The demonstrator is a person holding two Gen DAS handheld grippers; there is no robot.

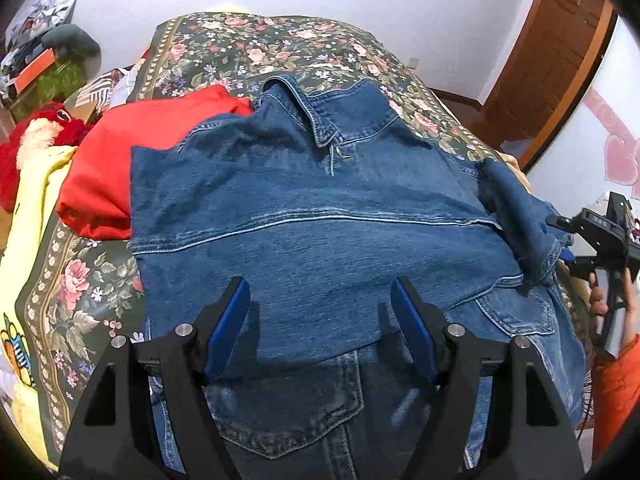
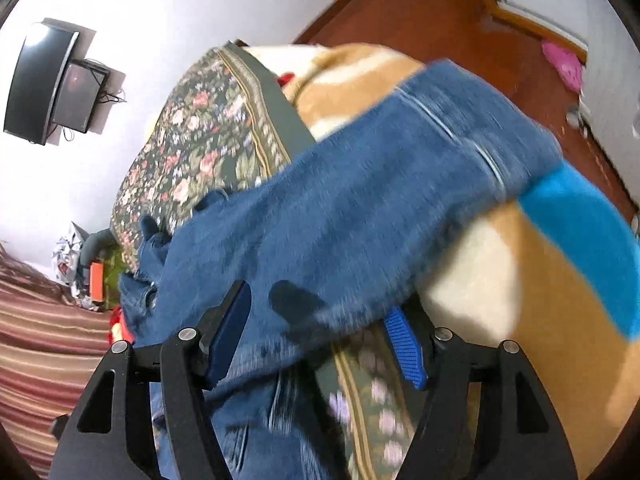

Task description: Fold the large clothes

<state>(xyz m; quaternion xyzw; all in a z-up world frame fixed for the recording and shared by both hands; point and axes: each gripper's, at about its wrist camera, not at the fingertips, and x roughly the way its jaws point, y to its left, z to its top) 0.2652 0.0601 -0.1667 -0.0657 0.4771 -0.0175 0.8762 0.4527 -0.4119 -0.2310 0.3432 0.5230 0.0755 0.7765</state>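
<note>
A blue denim jacket (image 1: 312,208) lies on the floral bedspread (image 1: 256,48), collar at the far end, its left side folded over the body. My left gripper (image 1: 320,300) hovers open just above the jacket's lower middle, holding nothing. In the left wrist view my right gripper (image 1: 604,236) sits at the bed's right edge beside the jacket's sleeve (image 1: 520,216). In the right wrist view the blurred denim sleeve (image 2: 360,216) hangs across the frame, and my right gripper (image 2: 320,320) is open with the cloth passing between its fingers.
A red garment (image 1: 132,160) lies left of the jacket, with a yellow printed cloth (image 1: 28,240) and a red plush toy (image 1: 36,136) beyond. A tan, white and blue blanket (image 2: 540,280) drapes the bed's right side. A wooden door (image 1: 560,48) stands far right.
</note>
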